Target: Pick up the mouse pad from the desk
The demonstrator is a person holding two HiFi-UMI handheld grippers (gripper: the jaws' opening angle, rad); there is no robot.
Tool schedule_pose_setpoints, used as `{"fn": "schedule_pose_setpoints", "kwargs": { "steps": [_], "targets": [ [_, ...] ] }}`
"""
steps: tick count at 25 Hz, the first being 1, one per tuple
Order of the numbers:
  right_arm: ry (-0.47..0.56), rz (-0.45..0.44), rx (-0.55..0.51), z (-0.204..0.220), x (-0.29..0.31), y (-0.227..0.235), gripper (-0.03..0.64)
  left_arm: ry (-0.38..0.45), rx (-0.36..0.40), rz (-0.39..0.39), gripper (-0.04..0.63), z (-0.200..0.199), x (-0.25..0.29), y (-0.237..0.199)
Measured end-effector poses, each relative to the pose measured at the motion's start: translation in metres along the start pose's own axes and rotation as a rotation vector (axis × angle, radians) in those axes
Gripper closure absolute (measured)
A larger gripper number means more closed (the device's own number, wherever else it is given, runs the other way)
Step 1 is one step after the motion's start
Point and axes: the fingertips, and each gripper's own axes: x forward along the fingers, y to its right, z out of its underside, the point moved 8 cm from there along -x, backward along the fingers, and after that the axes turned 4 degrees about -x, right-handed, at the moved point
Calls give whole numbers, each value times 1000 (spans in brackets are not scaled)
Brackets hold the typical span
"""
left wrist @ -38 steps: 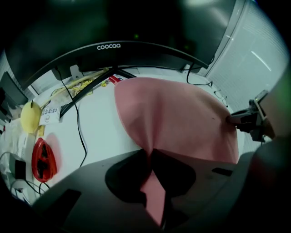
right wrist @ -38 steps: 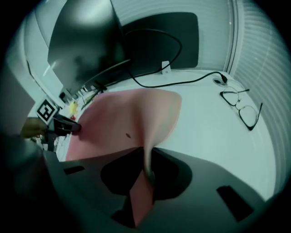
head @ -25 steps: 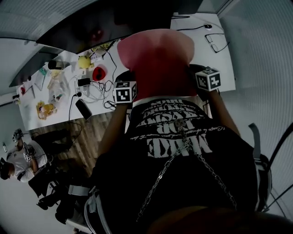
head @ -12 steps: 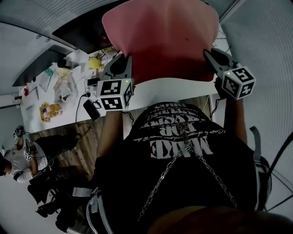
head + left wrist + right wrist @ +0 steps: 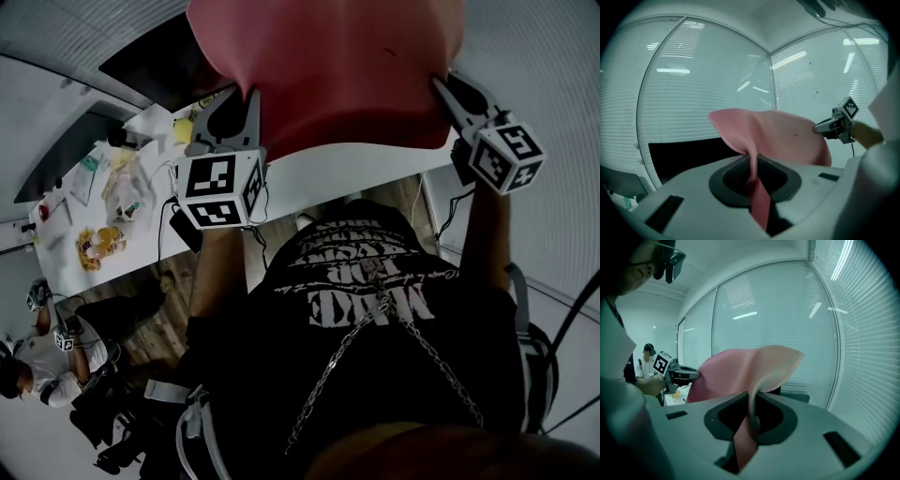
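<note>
The pink mouse pad (image 5: 337, 66) hangs in the air above the white desk (image 5: 328, 173), stretched between my two grippers. My left gripper (image 5: 248, 98) is shut on the pad's left edge, and my right gripper (image 5: 448, 89) is shut on its right edge. In the left gripper view the pad (image 5: 787, 136) runs down into the jaws of the left gripper (image 5: 752, 168), with the right gripper (image 5: 825, 127) at its far side. In the right gripper view the pad (image 5: 740, 369) is pinched by the right gripper (image 5: 752, 411), and the left gripper (image 5: 689, 375) holds the far edge.
The desk's left part carries cables, a dark phone (image 5: 187, 230) and yellow objects (image 5: 98, 239). A dark monitor (image 5: 150, 61) stands behind. Glass walls with blinds (image 5: 708, 84) surround the room. Another person (image 5: 37, 352) sits at the lower left.
Both grippers have risen together toward the camera, carrying the pink pad up off the desk. The pad now fills more of the top of the head view.
</note>
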Motion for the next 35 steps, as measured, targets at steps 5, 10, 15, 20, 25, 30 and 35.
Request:
{"fn": "schedule_pose_setpoints", "kwargs": {
  "steps": [5,10,15,20,25,30,35],
  "targets": [
    [-55,-11,43,23,-6,-7,568,-52,-36,35,541,19,3,12],
    [-174,-42,115,69,15,8,565,-183,-150,42,541,70,32,20],
    [-320,-103,107,111,35,18,560,-293,-207,-1,541,111,53,38],
    [-409,-156,123,141,58,44,551,-404,-257,-41,541,148,82,54],
    [-500,-193,154,183,87,64,546,-506,-300,-76,541,192,108,62],
    [-605,-227,196,244,114,72,541,-632,-354,-99,537,244,129,64],
    [-658,-51,3,281,130,88,554,-730,-258,-240,522,302,139,48]
  ]
}}
